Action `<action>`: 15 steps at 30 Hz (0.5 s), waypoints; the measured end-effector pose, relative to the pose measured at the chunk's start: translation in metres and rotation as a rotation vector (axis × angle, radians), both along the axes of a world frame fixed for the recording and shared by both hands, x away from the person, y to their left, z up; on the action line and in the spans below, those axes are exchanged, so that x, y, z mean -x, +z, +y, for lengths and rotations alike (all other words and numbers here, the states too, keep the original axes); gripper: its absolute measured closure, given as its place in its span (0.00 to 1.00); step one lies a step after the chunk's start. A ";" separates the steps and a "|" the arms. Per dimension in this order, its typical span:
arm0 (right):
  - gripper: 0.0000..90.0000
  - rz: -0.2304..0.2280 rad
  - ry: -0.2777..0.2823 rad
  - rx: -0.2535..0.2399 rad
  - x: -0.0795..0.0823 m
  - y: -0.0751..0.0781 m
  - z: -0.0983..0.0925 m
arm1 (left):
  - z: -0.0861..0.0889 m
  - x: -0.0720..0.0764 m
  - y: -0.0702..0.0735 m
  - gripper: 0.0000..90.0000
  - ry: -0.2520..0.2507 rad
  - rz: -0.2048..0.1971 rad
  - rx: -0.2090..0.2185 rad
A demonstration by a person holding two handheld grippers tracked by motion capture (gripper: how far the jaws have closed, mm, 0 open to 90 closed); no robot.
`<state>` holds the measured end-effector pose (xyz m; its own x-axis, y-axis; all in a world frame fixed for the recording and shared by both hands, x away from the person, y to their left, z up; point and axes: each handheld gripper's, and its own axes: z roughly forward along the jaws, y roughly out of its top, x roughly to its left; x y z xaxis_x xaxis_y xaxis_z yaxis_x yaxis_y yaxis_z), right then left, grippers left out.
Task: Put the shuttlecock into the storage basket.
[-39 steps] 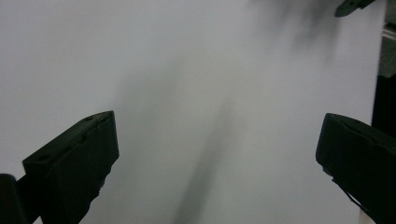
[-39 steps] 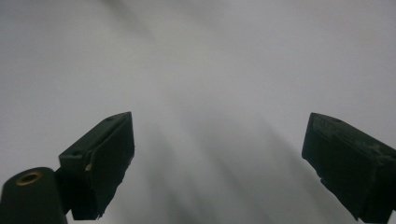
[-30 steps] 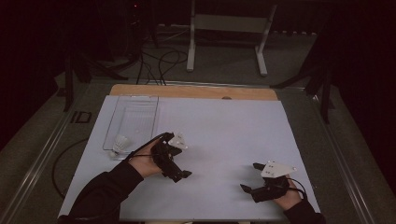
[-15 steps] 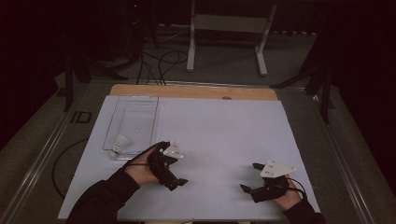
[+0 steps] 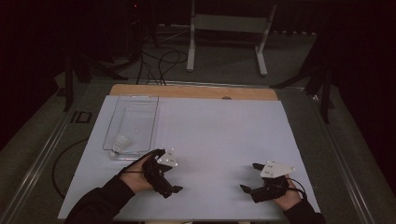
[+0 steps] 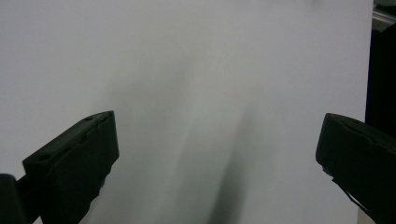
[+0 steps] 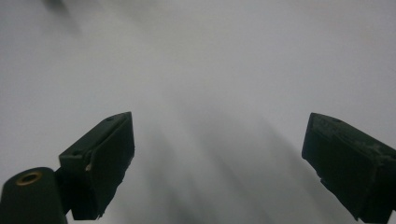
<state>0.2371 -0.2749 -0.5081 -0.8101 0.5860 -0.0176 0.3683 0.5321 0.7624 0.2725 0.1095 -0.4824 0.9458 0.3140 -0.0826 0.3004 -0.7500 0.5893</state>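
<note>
My left gripper (image 5: pixel 166 180) is held low over the white table sheet (image 5: pixel 210 130) near its front left, to the right of the tray's near end. In the left gripper view its black jaws stand wide apart, so the left gripper (image 6: pixel 217 154) is open over bare white surface. My right gripper (image 5: pixel 250 178) rests near the front right of the sheet. It is open too, and the right gripper (image 7: pixel 217 154) has nothing but the white sheet between its jaws. A white shuttlecock (image 5: pixel 120 143) lies in the near end of a clear plastic tray (image 5: pixel 140 109).
The clear tray stands at the left side of the sheet, just beyond my left hand. A wooden strip (image 5: pixel 196 91) borders the table's far edge. Behind it, on the dark floor, are a metal stand (image 5: pixel 229 28) and cables (image 5: pixel 159 60).
My left gripper has drawn back toward the near edge of the table, away from the tray. The right gripper has stayed where it was.
</note>
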 end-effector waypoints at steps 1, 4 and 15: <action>0.10 -0.001 0.000 0.000 0.000 0.000 0.000 | 0.001 0.001 -0.001 0.00 0.002 0.004 -0.004; 0.10 -0.003 0.001 0.000 0.000 0.000 0.000 | 0.005 0.003 -0.003 0.00 0.009 0.002 -0.005; 0.10 -0.004 0.006 0.002 0.000 0.000 0.001 | 0.019 0.011 -0.012 0.00 0.032 0.011 0.006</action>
<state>0.2367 -0.2737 -0.5079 -0.8133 0.5814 -0.0220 0.3624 0.5358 0.7626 0.2615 0.1283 -0.4948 0.9343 0.3437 -0.0947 0.3307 -0.7360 0.5907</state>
